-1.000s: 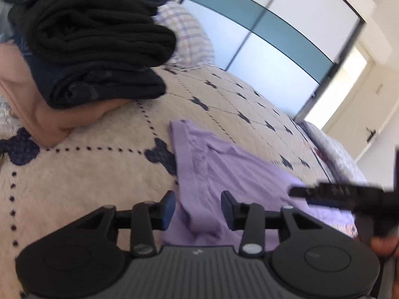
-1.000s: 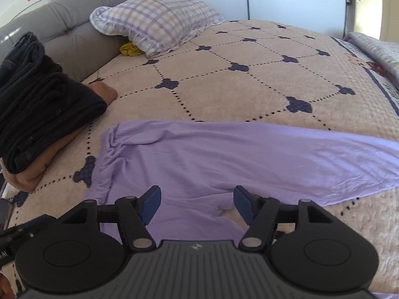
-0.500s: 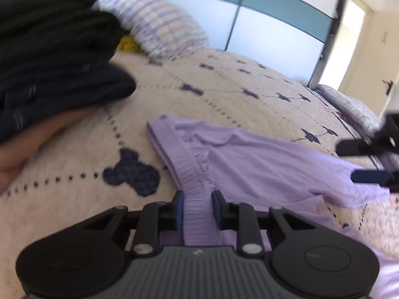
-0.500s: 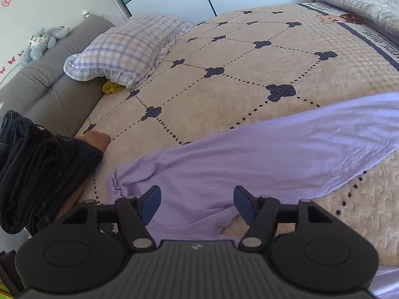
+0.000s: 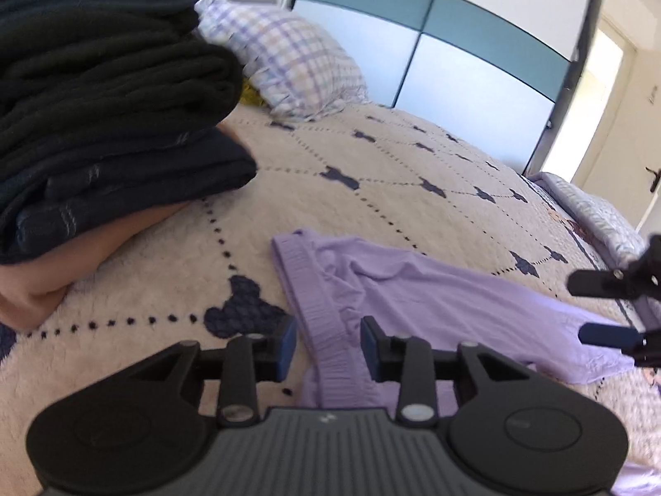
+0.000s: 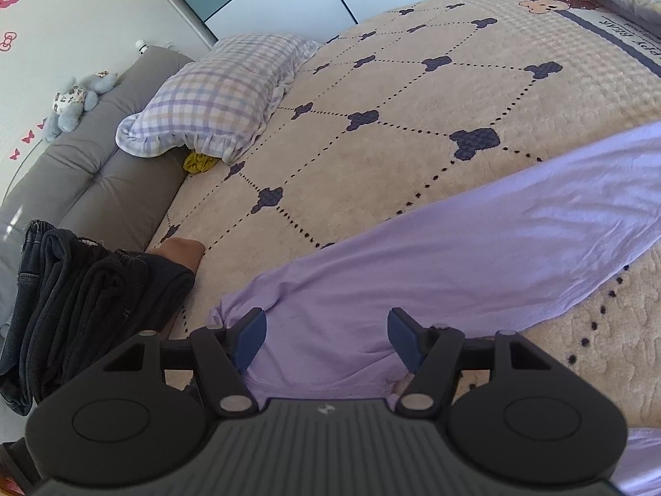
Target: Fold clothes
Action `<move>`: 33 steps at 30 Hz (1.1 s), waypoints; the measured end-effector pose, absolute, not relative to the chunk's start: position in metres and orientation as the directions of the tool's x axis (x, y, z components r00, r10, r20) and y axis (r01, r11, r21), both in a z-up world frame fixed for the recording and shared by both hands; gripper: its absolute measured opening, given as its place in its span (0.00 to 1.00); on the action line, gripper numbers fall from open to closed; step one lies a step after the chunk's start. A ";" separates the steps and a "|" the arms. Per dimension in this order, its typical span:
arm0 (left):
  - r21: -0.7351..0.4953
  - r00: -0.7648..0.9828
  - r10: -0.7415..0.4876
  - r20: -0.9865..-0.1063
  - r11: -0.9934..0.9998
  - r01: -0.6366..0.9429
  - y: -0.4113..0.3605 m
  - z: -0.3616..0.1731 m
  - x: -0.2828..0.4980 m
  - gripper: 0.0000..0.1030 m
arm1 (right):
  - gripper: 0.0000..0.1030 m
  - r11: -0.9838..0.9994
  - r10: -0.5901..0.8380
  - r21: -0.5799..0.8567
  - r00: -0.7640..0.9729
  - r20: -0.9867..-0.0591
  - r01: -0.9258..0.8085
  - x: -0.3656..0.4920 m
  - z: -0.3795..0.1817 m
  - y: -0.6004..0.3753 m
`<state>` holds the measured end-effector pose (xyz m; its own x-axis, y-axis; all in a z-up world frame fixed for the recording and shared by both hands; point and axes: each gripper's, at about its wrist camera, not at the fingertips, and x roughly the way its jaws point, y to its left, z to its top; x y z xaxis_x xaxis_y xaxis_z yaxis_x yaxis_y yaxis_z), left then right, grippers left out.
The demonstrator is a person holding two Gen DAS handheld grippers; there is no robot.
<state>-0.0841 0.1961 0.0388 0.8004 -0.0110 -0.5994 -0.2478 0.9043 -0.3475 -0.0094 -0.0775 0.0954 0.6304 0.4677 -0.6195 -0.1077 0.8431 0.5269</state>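
Lilac trousers [image 5: 433,301] lie spread on the quilted bed; their elastic waistband [image 5: 318,314] runs between the fingers of my left gripper [image 5: 328,343], which is open with both pads off the cloth. In the right wrist view one long lilac leg [image 6: 454,248] stretches to the right. My right gripper [image 6: 326,337] is open wide just above the cloth near the waist end, holding nothing. Its fingers [image 5: 599,283] show at the right edge of the left wrist view.
A stack of folded dark clothes [image 5: 103,115] on a tan garment [image 5: 53,273] sits at the left, also in the right wrist view [image 6: 82,301]. A checked pillow [image 6: 223,95] lies by the grey headboard [image 6: 91,165]. The beige quilt [image 6: 413,95] extends beyond.
My left gripper, shut on the waistband half a second ago, has opened. The right gripper has stayed open and tilted more toward the headboard.
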 end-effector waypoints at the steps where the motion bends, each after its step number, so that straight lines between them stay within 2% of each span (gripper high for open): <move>1: -0.398 0.792 -0.039 -0.609 0.879 -0.262 0.204 0.034 -0.082 0.36 | 0.66 0.841 0.469 0.530 0.631 -0.618 -0.106 -0.009 0.095 -0.078; 5: -0.595 0.759 -0.233 -0.608 0.767 -0.241 0.221 0.012 -0.066 0.38 | 0.67 0.834 0.480 0.540 0.628 -0.613 -0.110 -0.010 0.095 -0.081; 7: -0.602 0.754 -0.260 -0.604 0.769 -0.217 0.220 0.010 -0.058 0.36 | 0.67 0.833 0.482 0.543 0.627 -0.611 -0.111 -0.010 0.095 -0.082; 9: -0.598 0.748 -0.259 -0.611 0.771 -0.221 0.220 0.008 -0.052 0.27 | 0.67 0.831 0.485 0.545 0.627 -0.610 -0.112 -0.011 0.094 -0.084; 13: -0.607 0.752 -0.263 -0.604 0.763 -0.221 0.224 0.005 -0.050 0.25 | 0.67 0.826 0.484 0.555 0.629 -0.609 -0.098 -0.010 0.093 -0.089; 20: -0.565 0.786 -0.179 -0.591 0.788 -0.245 0.237 0.024 -0.058 0.24 | 0.67 0.812 0.490 0.577 0.634 -0.599 -0.082 -0.010 0.093 -0.098; 26: -0.440 0.781 -0.063 -0.622 0.853 -0.281 0.247 0.046 -0.052 0.22 | 0.67 0.792 0.516 0.604 0.624 -0.587 -0.086 -0.010 0.092 -0.097; 33: -0.122 0.726 0.062 -0.685 0.972 -0.198 0.242 0.074 -0.033 0.23 | 0.67 0.782 0.519 0.618 0.627 -0.582 -0.074 -0.010 0.092 -0.099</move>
<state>-0.0335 0.2421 0.0743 0.7256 0.0617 -0.6854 -0.1984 0.9724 -0.1224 -0.0100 -0.0992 0.0920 0.6267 0.5188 -0.5815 -0.0739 0.7824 0.6184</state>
